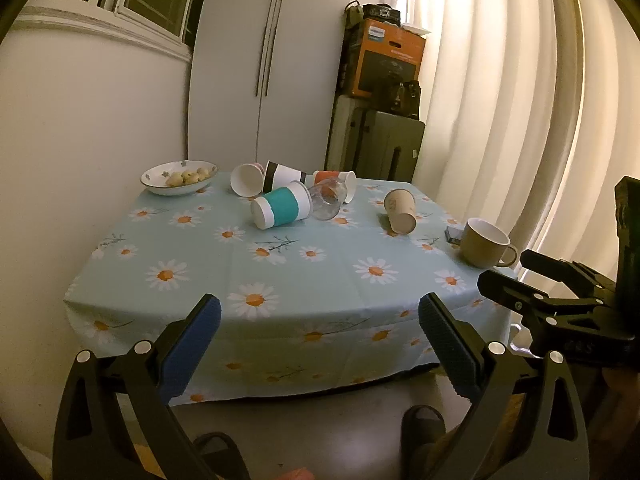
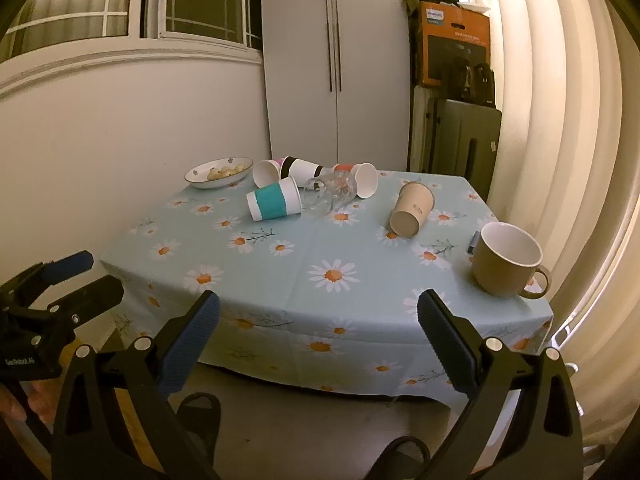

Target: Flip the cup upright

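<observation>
Several cups lie on their sides on a table with a daisy-print cloth (image 1: 304,280) (image 2: 304,264): a teal-banded paper cup (image 1: 282,205) (image 2: 274,199), a clear glass (image 1: 329,198) (image 2: 332,191), a tan paper cup (image 1: 400,210) (image 2: 412,210), a black-banded cup (image 1: 284,175) (image 2: 302,168), a white cup (image 1: 246,179) (image 2: 266,173) and an orange-banded cup (image 1: 338,181) (image 2: 358,176). A tan mug (image 1: 484,242) (image 2: 506,258) stands upright at the right. My left gripper (image 1: 320,316) and right gripper (image 2: 318,314) are open and empty, in front of the table's near edge.
A bowl of small food pieces (image 1: 179,178) (image 2: 219,172) sits at the table's back left. A small dark box (image 1: 454,235) (image 2: 474,243) lies beside the mug. A wardrobe (image 1: 272,60), stacked cases and a box (image 1: 384,60) and curtains (image 1: 500,100) stand behind.
</observation>
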Action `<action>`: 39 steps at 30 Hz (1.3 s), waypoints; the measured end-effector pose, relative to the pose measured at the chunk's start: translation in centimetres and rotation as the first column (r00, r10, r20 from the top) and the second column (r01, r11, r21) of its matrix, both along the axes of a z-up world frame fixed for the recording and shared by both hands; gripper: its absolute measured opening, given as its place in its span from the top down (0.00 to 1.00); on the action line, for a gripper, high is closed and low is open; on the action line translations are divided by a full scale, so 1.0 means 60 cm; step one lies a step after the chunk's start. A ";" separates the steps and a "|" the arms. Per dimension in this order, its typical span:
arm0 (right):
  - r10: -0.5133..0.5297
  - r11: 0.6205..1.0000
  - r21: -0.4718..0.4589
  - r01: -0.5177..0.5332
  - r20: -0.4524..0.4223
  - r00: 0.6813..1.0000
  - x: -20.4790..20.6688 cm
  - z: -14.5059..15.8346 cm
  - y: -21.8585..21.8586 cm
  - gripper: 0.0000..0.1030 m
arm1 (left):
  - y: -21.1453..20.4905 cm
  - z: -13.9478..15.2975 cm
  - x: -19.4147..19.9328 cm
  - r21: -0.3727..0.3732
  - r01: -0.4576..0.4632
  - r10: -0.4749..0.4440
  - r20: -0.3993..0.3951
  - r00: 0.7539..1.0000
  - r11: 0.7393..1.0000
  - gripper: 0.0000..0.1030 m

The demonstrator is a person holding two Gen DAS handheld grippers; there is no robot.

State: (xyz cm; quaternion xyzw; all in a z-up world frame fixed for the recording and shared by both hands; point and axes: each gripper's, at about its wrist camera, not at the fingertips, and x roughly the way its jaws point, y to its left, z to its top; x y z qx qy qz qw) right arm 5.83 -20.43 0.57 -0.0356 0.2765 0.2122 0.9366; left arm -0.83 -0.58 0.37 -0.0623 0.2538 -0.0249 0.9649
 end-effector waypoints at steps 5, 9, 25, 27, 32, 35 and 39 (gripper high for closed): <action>-0.026 0.998 0.060 0.031 -0.075 0.997 0.040 0.004 -0.014 0.05 | 0.011 0.002 0.024 -0.047 0.012 -0.014 -0.046 0.999 0.999 0.06; -0.049 0.990 0.124 0.069 -0.157 0.986 0.103 0.009 -0.033 0.05 | 0.026 -0.007 0.069 -0.085 0.011 -0.023 -0.132 0.991 0.996 0.06; -0.132 0.976 0.103 0.194 -0.428 0.894 0.456 0.032 -0.049 0.05 | 0.023 -0.002 0.332 -0.474 0.219 -0.344 -0.194 0.919 0.853 0.06; -0.153 0.973 0.084 0.214 -0.459 0.875 0.492 0.021 -0.054 0.06 | 0.019 -0.009 0.367 -0.526 0.231 -0.384 -0.202 0.901 0.818 0.06; -0.180 0.967 0.042 0.251 -0.583 0.792 0.575 -0.025 -0.066 0.18 | 0.010 -0.031 0.440 -0.610 0.237 -0.452 -0.225 0.863 0.756 0.06; -0.210 0.968 -0.018 0.250 -0.606 0.767 0.604 -0.050 -0.067 0.25 | 0.008 -0.046 0.480 -0.662 0.224 -0.475 -0.226 0.851 0.716 0.06; -0.217 0.968 -0.045 0.248 -0.645 0.733 0.633 -0.082 -0.069 0.29 | 0.008 -0.064 0.510 -0.695 0.206 -0.492 -0.240 0.837 0.689 0.07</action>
